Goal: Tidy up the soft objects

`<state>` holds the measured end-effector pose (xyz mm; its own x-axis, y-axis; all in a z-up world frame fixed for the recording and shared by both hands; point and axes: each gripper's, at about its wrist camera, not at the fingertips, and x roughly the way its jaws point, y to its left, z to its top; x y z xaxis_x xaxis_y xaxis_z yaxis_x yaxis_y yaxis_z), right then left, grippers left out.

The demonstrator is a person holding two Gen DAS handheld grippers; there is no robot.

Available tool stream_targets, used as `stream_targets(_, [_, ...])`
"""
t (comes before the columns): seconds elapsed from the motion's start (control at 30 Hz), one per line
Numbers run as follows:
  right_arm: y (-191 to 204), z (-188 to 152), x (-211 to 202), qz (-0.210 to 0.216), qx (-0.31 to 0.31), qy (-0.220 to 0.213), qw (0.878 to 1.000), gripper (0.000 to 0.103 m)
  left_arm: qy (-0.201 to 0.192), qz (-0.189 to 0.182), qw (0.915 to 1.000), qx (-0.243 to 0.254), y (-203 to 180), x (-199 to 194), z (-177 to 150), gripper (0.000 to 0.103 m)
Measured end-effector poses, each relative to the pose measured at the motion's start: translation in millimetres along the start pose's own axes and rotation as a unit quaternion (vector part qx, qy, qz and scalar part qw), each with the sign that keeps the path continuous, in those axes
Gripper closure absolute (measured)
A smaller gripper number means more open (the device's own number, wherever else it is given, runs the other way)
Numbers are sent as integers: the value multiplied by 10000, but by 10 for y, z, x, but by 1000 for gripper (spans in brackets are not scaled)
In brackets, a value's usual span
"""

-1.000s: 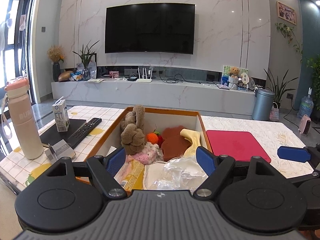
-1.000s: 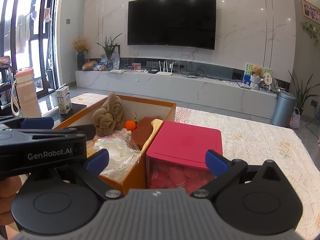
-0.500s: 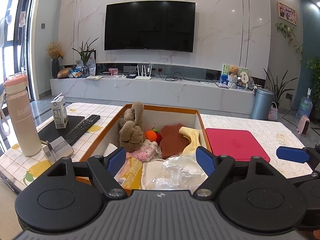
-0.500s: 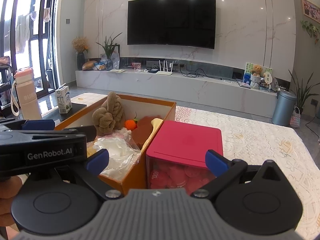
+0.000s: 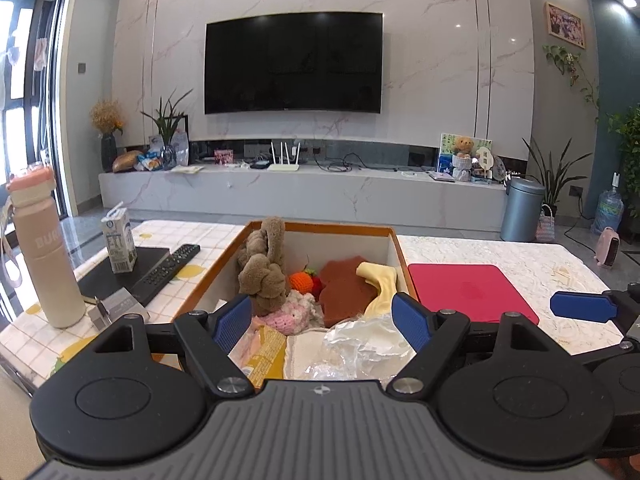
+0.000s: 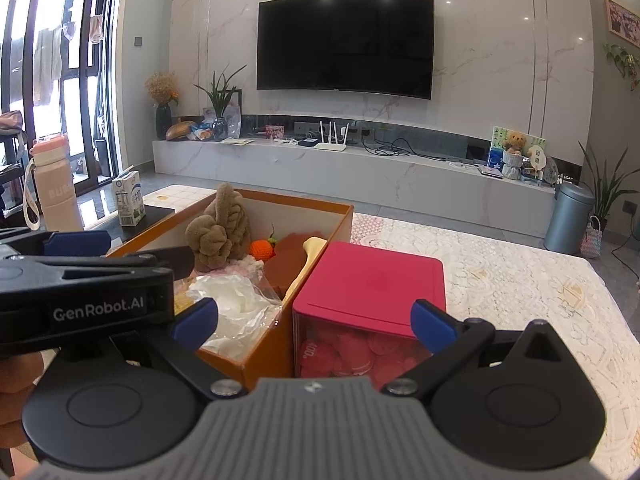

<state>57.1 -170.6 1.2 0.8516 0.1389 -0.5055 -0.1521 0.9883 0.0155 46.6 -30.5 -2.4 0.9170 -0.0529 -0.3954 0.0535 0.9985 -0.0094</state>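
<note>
Left tool: jaws spread wide, nothing between them, held low at the near end of the orange-rimmed box. Right tool: jaws likewise wide apart and empty, positioned before the near corner where the box meets the red-lidded container; the two stand touching or just beside each other on the table. Box contents, observed from both views: a brown knotted plush upright against the left wall; an orange crocheted fruit just beside it; a pink knitted item in front of the plush; a brown flat piece with a cream-coloured soft item leaning at the right wall; crumpled clear plastic at the near end. The container's clear wall shows red items inside; what they are cannot be told. Left of the box on the table: a remote control, a milk carton, a pink bottle.
</note>
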Motion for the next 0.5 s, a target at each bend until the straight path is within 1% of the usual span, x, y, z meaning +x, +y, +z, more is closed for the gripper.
stream_targets(0.5, [-10, -2, -29, 21, -22, -33, 10000, 3, -73, -29, 10000, 57, -14, -26, -10, 11])
